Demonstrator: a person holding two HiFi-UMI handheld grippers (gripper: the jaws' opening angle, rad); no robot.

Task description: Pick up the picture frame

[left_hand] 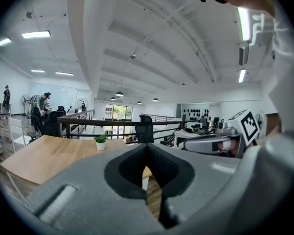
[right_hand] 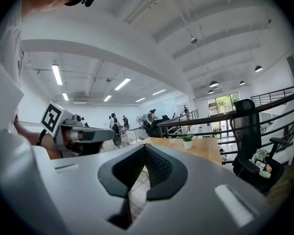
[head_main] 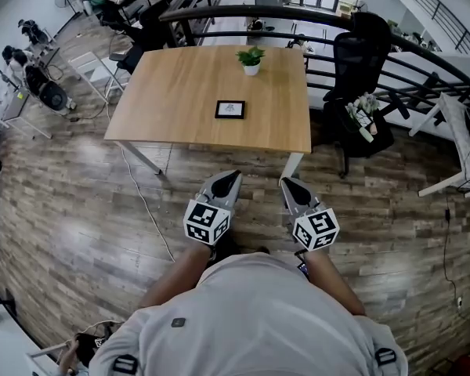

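Observation:
A small black picture frame (head_main: pixel 230 110) lies flat near the middle of the wooden table (head_main: pixel 172 92). My left gripper (head_main: pixel 229 180) and right gripper (head_main: pixel 289 186) are held side by side over the floor, short of the table's near edge, both pointing toward it. Both are shut with nothing between the jaws. In the left gripper view the shut jaws (left_hand: pixel 147 148) face the table (left_hand: pixel 44 155), and the right gripper (left_hand: pixel 220 142) shows beside them. In the right gripper view the shut jaws (right_hand: pixel 146 150) point at the table (right_hand: pixel 206 148); the left gripper (right_hand: pixel 83 133) shows at left. The frame is not visible in either gripper view.
A small potted plant (head_main: pixel 251 59) stands at the table's far edge. A black office chair (head_main: pixel 360 61) and a bag with flowers (head_main: pixel 364 116) stand right of the table. A black railing (head_main: pixel 282 14) runs behind it. A cable (head_main: pixel 145 202) trails over the wood floor at left.

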